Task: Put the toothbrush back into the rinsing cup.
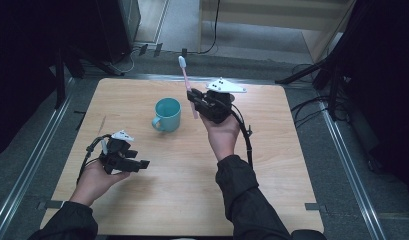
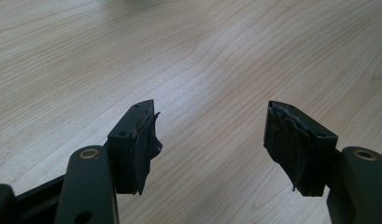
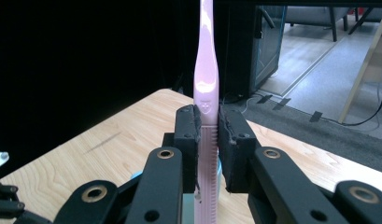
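A pale wood tabletop (image 1: 182, 200) is sitting on grey carpet (image 1: 32, 145), metal floor rails (image 1: 22, 175) running at nine and three o'clock. Black cabinets (image 1: 117, 25) are looming at eleven, light wooden furniture (image 1: 292, 20) at one, cables (image 1: 312, 110) trailing at two.

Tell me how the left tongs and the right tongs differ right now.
The left tongs stand open with nothing between them; the right tongs are shut on a pink toothbrush. The left tongs sit low over the table; the right tongs are raised beside the teal mug. Both have black jaws.
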Tool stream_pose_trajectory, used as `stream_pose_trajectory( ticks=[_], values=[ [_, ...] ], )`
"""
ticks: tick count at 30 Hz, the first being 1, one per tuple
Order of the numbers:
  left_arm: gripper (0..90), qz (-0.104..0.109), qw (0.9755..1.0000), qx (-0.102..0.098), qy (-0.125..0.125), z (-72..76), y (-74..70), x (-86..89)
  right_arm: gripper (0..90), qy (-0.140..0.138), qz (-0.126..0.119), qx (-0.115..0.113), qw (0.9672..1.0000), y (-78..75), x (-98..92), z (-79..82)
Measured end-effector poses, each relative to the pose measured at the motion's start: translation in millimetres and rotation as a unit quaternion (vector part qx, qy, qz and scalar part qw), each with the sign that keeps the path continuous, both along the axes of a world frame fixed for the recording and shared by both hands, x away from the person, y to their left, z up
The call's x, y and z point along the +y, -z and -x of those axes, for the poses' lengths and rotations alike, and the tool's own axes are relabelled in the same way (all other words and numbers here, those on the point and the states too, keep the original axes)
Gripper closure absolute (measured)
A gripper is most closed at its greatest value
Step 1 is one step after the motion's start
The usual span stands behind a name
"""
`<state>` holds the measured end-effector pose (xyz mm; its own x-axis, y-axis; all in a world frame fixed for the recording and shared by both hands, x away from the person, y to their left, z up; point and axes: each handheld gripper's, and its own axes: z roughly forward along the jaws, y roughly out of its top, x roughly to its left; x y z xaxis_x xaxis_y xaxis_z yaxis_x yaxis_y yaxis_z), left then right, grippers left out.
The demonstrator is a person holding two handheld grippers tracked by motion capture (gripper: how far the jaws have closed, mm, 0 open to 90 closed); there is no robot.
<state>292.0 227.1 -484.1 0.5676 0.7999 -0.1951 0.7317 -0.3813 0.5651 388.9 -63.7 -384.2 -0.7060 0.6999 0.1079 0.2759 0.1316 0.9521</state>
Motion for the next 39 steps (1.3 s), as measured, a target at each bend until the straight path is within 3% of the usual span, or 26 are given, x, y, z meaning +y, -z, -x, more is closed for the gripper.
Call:
stream_pose_trajectory(
  ticks=[22,34,39],
  values=[
    [34.5,0.002,1.0,0.003,0.006,0.0,0.0,1.1,79.1,-0.006,-0.013,-0.01,0.9999,-3.6,32.1,-19.6],
    [34.5,0.007,1.0,0.004,0.003,-0.3,0.0,2.8,79.1,-0.007,-0.034,-0.001,0.9994,3.6,48.0,-37.4],
    [34.5,0.007,0.9999,0.004,0.007,-0.3,0.0,2.8,79.1,-0.01,-0.031,0.004,0.9995,8.1,56.9,-42.9]
  ],
)
